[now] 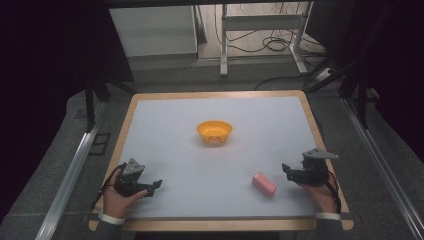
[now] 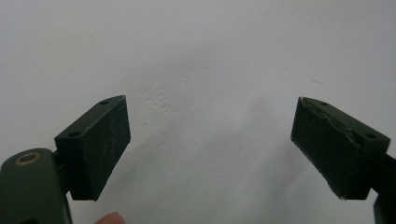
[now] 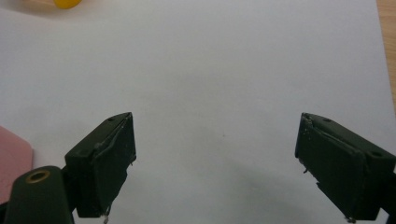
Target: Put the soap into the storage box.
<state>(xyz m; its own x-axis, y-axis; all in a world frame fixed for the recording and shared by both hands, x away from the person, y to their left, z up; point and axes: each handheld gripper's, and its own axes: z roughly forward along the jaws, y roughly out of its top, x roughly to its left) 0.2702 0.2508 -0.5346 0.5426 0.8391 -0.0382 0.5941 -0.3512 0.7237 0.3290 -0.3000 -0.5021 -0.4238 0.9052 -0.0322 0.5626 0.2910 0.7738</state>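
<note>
An orange bowl stands near the middle of the white table top. A pink block lies at the front right, and its corner shows at the left edge of the right gripper view. My right gripper rests just right of the block, apart from it, jaws wide open over bare table. My left gripper sits at the front left, held by a hand, jaws open with nothing between them. The bowl's rim peeks in at the top of the right gripper view.
The table has a wooden rim. Beyond its far edge stand a metal frame and loose cables on the floor. Aluminium rails run along both sides of the table.
</note>
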